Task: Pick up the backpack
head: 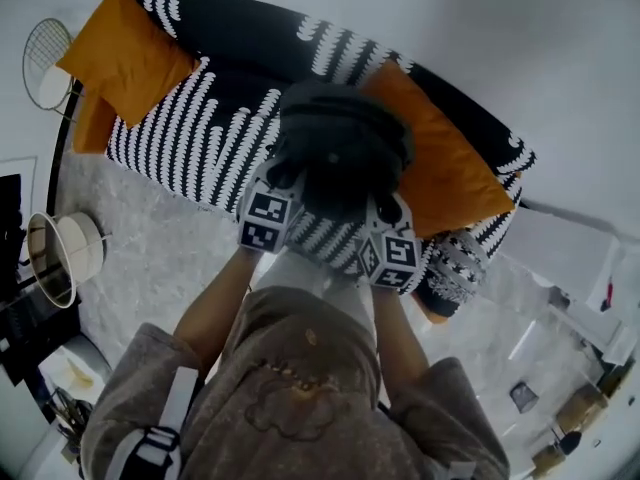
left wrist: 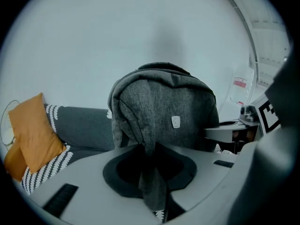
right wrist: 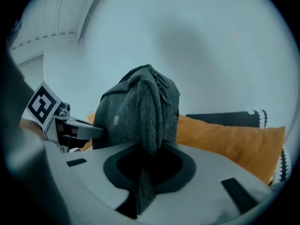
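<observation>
Backpack (head: 340,133) upright (long axis vertical), clamped by left tool (left wrist: 150,179), right tool (right wrist: 146,175)

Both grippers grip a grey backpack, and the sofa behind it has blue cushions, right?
Not quite. The cushions are orange, not blue, as the head view shows. The rest holds: the left gripper and the right gripper are each shut on the grey backpack, with the sofa behind it.
</observation>
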